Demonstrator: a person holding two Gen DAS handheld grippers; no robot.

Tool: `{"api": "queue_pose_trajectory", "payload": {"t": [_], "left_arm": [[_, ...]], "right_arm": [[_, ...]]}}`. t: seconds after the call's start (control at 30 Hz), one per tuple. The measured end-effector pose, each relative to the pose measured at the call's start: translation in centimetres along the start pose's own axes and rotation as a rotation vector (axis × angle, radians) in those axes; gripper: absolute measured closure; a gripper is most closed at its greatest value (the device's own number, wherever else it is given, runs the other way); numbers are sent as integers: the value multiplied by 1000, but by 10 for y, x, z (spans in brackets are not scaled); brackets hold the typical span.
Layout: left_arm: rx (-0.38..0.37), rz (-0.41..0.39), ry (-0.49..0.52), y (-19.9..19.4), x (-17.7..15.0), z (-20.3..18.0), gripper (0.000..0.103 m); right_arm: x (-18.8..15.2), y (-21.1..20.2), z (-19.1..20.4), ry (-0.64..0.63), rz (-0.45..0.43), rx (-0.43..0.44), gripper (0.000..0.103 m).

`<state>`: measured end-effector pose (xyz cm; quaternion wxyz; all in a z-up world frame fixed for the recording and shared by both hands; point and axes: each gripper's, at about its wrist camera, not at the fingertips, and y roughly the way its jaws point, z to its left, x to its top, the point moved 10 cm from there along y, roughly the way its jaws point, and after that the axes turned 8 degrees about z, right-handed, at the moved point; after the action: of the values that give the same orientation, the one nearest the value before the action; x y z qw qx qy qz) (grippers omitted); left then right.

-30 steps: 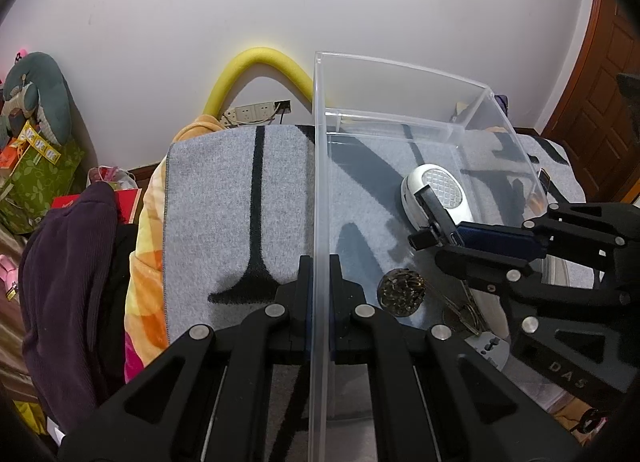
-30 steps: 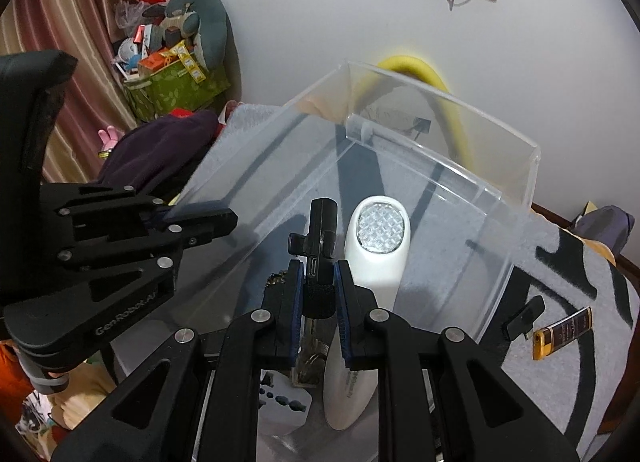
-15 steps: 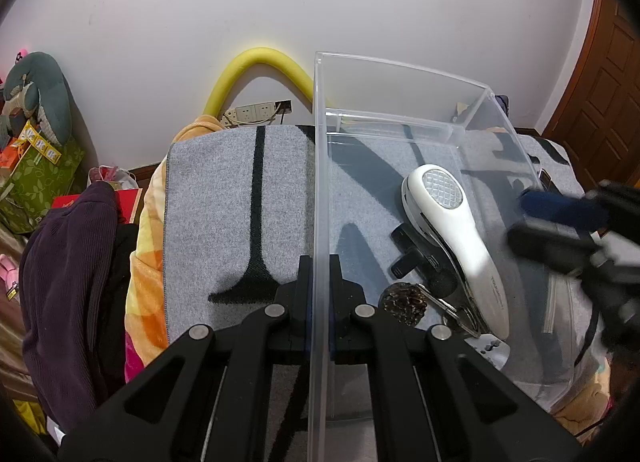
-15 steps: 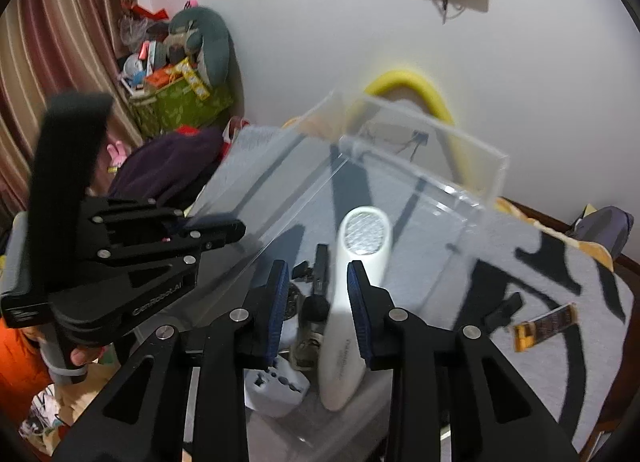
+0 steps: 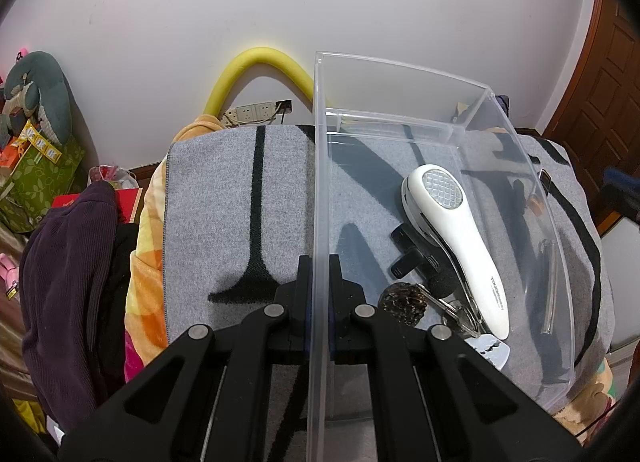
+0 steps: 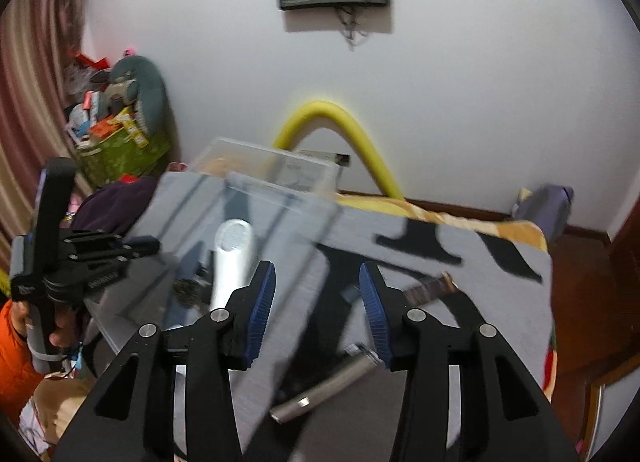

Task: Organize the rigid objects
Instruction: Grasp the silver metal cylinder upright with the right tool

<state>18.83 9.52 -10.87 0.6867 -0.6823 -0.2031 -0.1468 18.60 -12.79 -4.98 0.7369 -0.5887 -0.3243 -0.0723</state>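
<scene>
The left gripper (image 5: 318,294) clamps the near wall of the clear plastic bin (image 5: 520,134), one finger on each side. Inside the bin, toward 3 o'clock of that grip, lie a white handheld device (image 5: 456,238), a black clip-on microphone (image 5: 412,258) and a pinecone (image 5: 402,298). The right gripper (image 6: 316,310), its jaws just opening with nothing between them, hangs above a silver cylinder (image 6: 324,390) on the grey blanket (image 6: 480,290), outside the bin.
</scene>
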Motion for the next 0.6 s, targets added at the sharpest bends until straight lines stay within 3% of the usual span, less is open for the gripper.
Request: {"api": "queue_pose_trajectory", "payload": {"t": [0.2, 0.37, 0.43, 0.6], "left_arm": [[1, -1, 0, 0, 0, 0, 98], [0, -1, 0, 0, 0, 0, 98], [0, -1, 0, 0, 0, 0, 98], [1, -1, 0, 0, 0, 0, 98]], "right_arm": [[-40, 28, -17, 65, 101, -8, 62], [-78, 64, -14, 119, 216, 37, 62], [-85, 73, -9, 130, 234, 61, 61], [-84, 75, -3, 68, 190, 0, 63]]}}
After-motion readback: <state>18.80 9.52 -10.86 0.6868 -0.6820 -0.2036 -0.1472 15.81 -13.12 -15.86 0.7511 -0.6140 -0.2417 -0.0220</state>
